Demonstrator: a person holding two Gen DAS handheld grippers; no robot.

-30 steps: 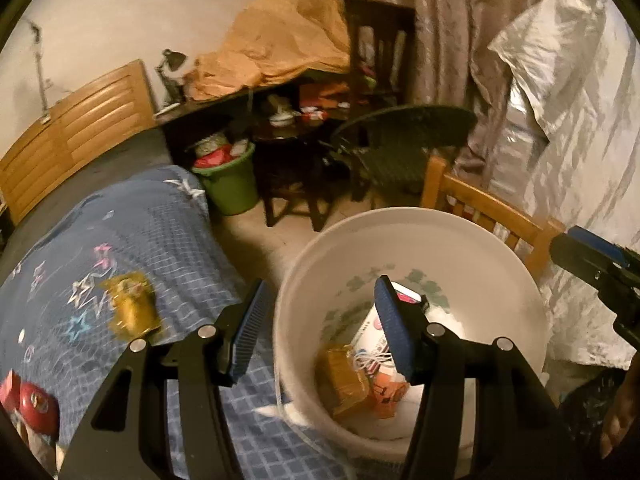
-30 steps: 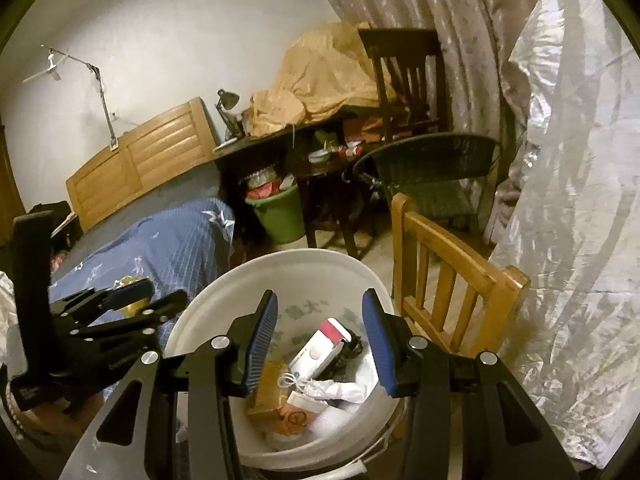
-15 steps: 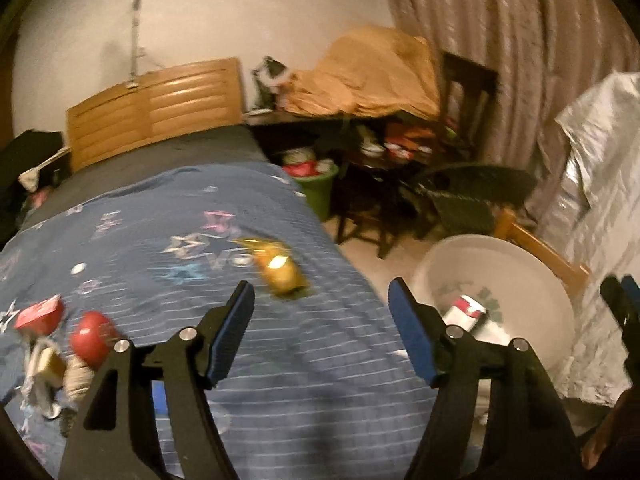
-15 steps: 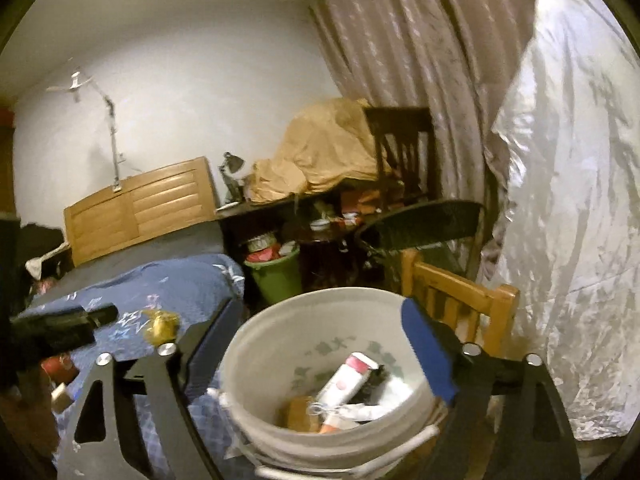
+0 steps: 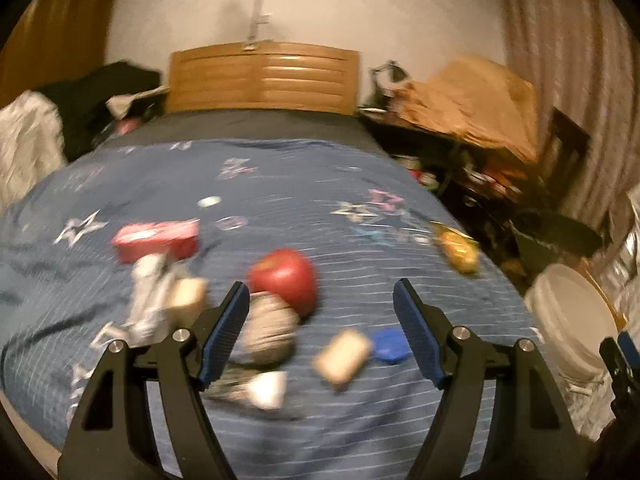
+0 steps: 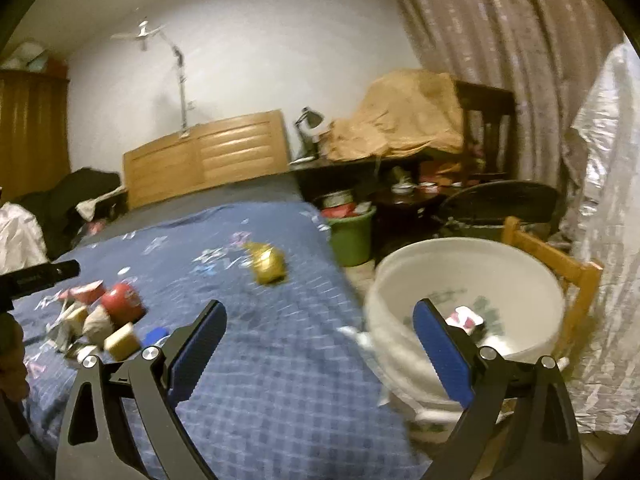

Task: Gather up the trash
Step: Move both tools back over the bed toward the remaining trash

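Left gripper (image 5: 322,330) jaws spread wide and empty over blurred trash pile (image 5: 256,316) at lower centre of blue bedspread (image 5: 280,184), yellow wrapper (image 5: 458,250) apart at right, right gripper (image 6: 318,350) jaws spread and empty, white bucket (image 6: 404,344) at lower right holding litter

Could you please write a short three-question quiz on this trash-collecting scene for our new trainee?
1. True or false: the left gripper is shut on the red apple.
2. Which lies nearest the white bucket? A the yellow wrapper; B the red box; C the blue cap.
3. Fill in: the litter lies on a ___ bedspread.

Key: 1 false, both grippers are open and empty; 2 A; 3 blue.
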